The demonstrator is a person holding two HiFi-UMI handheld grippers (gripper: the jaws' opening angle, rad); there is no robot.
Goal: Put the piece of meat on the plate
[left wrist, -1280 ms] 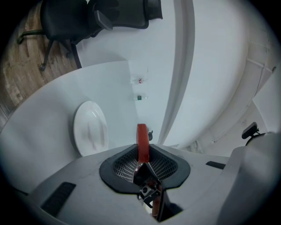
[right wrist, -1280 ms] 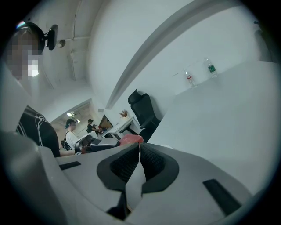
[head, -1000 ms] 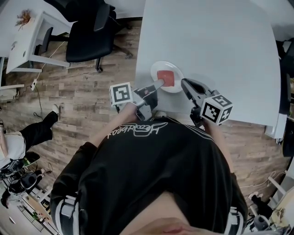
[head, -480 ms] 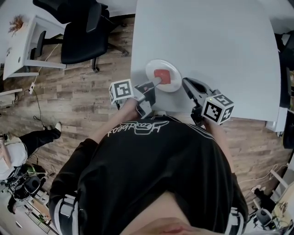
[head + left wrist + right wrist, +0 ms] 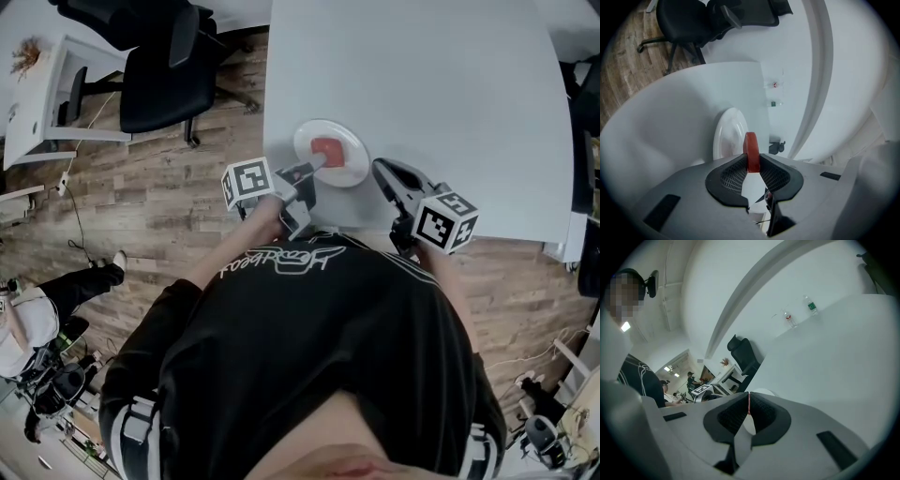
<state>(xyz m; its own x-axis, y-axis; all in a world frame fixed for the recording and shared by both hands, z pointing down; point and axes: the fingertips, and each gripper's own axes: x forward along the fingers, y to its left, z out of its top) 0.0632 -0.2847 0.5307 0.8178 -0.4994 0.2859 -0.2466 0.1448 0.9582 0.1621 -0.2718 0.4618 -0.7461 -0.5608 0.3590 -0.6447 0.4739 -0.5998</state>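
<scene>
A red piece of meat (image 5: 328, 150) is clamped on edge between the pads of my left gripper (image 5: 319, 161). It sits over the white plate (image 5: 354, 161) near the table's front edge. In the left gripper view the meat (image 5: 751, 149) stands upright between the two black pads, with the plate (image 5: 725, 137) just beyond and below it. Whether the meat touches the plate I cannot tell. My right gripper (image 5: 377, 169) rests just right of the plate, tips together and empty. In the right gripper view, part of the plate (image 5: 762, 392) shows past the closed right gripper (image 5: 749, 409).
The big white table (image 5: 431, 84) stretches away behind the plate. A black office chair (image 5: 164, 66) stands on the wooden floor to the left, next to a white desk (image 5: 42, 84). Two small bottles (image 5: 810, 305) stand at the table's far end.
My left gripper has sunk a little toward the plate with the meat still in it. The right gripper has stayed where it was.
</scene>
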